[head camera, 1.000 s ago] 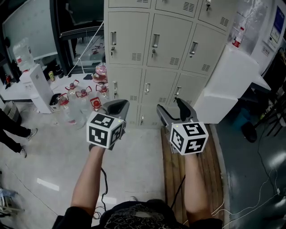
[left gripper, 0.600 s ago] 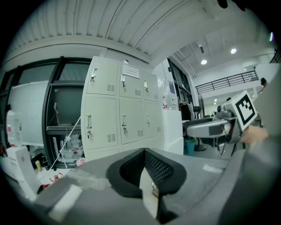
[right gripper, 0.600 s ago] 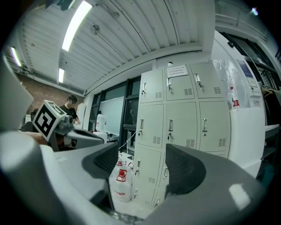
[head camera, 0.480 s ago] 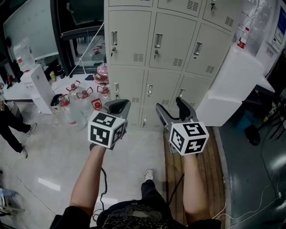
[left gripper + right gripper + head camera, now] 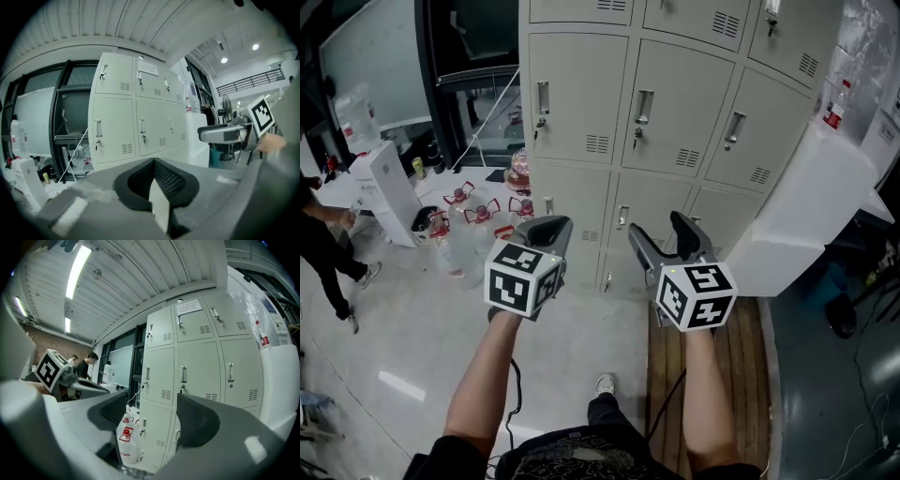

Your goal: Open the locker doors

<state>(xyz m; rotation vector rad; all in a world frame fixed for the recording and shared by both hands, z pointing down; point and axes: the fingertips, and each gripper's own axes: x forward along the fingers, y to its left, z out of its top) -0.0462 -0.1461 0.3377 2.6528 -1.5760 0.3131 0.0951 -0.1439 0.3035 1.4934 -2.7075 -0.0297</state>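
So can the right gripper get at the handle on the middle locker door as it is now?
Probably yes. The right gripper is open and empty, and nothing stands between it and the handle on that closed door. It hangs short of the lockers, so it would need to move closer.

Open floor [image 5: 581,347] before lockers [image 5: 675,103]; water jugs [image 5: 459,246] crowd left, white box [image 5: 806,216] right

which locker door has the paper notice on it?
The top-row middle door: a white sheet is stuck along its upper edge. The other doors in view carry no paper, only handles and vents.
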